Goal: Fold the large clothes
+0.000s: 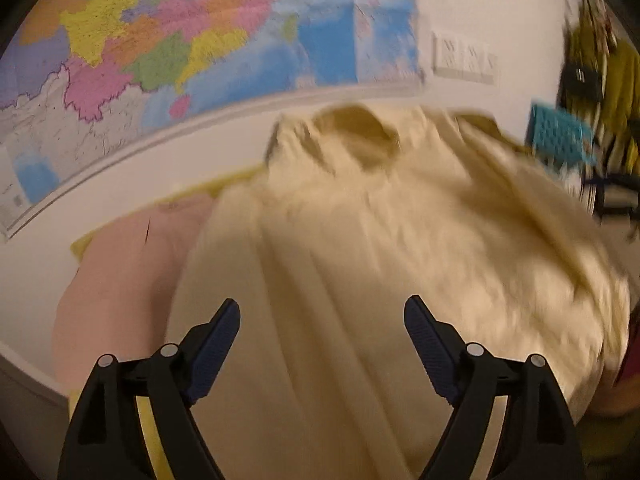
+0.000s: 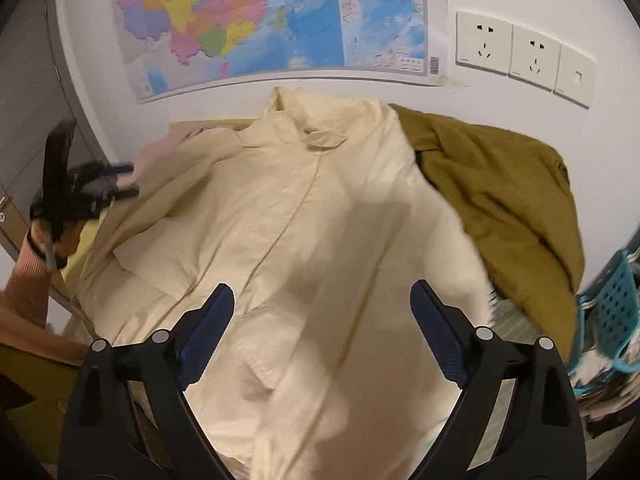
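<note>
Both hand-held grippers hang just over the near hem of our cream coat [image 2: 304, 216]: the right hand-held gripper [image 2: 322, 296] has its jaws wide apart with nothing between the pads, and the left hand-held gripper [image 1: 322, 312] is likewise spread and empty. We see the left one again at the far left of the right wrist view, above a ribbed pink sleeve [image 2: 24, 280].

We find the coat laid front-up, collar at the far end by the wall, hem toward us, covering most of the surface under it; what that surface is we cannot tell. We judge it soft, limp, light to middling in weight, somewhat slick, creasing readily and sagging if lifted by one point. Best holds, in our view: shoulder seam and hem corner on one side, pinching one layer edge, or the sleeve cuff.

An olive jacket [image 2: 500, 200] lies heaped touching its right shoulder; a pink garment [image 1: 120, 272] lies under its left edge.

At the right sits a teal perforated basket [image 2: 616, 312]; we cannot make out its contents.
</note>
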Demonstrator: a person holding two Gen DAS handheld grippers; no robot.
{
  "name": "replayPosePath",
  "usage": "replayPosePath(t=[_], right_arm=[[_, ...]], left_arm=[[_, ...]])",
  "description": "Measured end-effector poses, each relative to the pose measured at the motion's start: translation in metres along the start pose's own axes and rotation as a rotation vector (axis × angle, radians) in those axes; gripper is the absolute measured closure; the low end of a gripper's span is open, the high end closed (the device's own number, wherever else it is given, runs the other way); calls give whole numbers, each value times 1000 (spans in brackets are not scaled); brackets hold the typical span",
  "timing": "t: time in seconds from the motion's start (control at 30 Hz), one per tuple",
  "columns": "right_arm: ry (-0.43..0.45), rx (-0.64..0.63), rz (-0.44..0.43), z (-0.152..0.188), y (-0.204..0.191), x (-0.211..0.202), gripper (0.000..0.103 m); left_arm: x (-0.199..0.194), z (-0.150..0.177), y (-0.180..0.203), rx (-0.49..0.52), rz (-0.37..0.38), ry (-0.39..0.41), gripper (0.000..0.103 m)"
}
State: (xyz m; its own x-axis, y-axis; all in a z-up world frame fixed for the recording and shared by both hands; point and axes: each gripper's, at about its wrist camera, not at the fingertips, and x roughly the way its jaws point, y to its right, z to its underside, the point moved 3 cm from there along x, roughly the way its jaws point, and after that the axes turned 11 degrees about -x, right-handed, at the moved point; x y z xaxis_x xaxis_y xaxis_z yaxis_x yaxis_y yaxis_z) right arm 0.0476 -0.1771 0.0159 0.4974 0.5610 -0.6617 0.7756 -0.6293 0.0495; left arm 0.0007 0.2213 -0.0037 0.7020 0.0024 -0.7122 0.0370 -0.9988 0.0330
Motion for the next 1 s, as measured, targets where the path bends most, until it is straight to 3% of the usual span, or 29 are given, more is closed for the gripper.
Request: replayPosePath(t=[0.1,0.13,0.2,0.23,0.3,0.43,0.5,0.57,0.63,0.7,0.73,0.77,0.83,1.0], right_arm=[[11,11,-39,7,-10,3,13],[13,18,-54,6,-10,6,13],[21,34,-74,6,-11,11,13],[20,40,-75,7,-13,12,13],[20,43,-85,9,-18,13,13],[22,57,-77,12,-17,11,13],[29,66,-81,13,-15,9,13],[38,82,-60,12,-8,6,13],[40,94,-46,13,-3,5,13],[39,120,-43,15,4,5,13],[35,129,-32,17,6,5,13],[32,130,-22,18,8,6,13],[23,134,-21,20,8,6,13],[-10,106,-9,24,0,13,11]], left_arm=[[0,33,15,57,-43,-52,22],[2,39,16,60,-57,-58,29],[4,46,11,58,-85,-69,66],[5,48,4,53,-112,-75,98],[0,39,-19,5,-160,-65,102],[-41,-7,-61,-64,-247,67,103],[-73,-37,-87,-96,-370,180,103],[-98,-63,-119,-155,-427,248,103],[-101,-68,-134,-179,-412,233,103],[-85,-61,-142,-231,-345,163,96],[-74,-50,-136,-216,-297,129,78],[-64,-41,-128,-189,-259,103,48],[-49,-16,-112,-149,-189,65,23],[-11,39,-83,-142,-107,-61,24]])
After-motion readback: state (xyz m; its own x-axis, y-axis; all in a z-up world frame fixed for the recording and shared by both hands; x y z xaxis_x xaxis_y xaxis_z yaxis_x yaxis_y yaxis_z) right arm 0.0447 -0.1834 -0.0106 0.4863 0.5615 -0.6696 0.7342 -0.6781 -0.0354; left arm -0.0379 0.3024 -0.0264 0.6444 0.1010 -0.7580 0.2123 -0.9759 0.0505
